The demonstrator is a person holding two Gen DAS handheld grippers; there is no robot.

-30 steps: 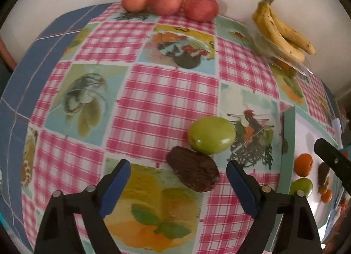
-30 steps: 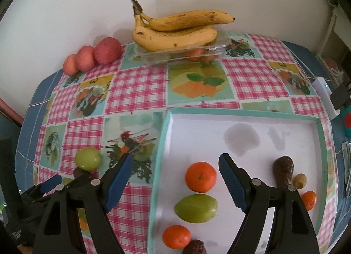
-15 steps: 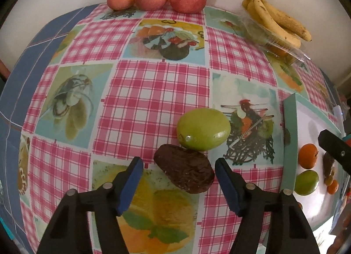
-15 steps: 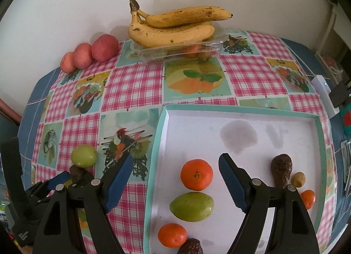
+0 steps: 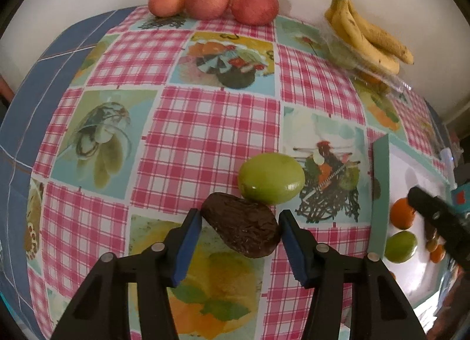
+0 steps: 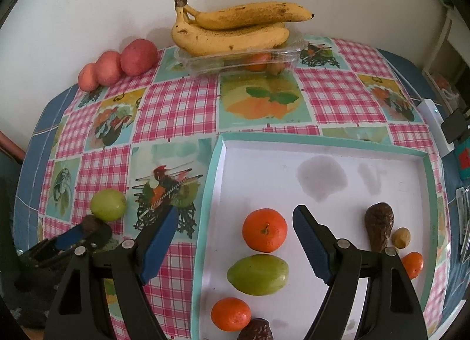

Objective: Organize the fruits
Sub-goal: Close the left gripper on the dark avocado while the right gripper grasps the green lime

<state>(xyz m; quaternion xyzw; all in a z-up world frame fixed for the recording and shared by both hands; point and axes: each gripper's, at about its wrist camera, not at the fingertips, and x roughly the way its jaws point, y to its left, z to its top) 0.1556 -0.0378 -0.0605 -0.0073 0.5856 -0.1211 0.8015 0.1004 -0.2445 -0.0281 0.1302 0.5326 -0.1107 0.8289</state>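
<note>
Left gripper brackets the dark avocado on the tablecloth; its pads sit just at the fruit's sides, so whether they press yet I cannot tell. A green fruit touches the avocado's far end, likely why the approach comes from the near side. Right gripper hangs spread wide over the tray, empty, above an orange; sorted fruit already lies there.

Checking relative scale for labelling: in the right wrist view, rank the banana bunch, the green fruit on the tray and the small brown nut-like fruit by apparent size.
1. banana bunch, despite being farthest
2. green fruit
3. small brown nut-like fruit
</note>
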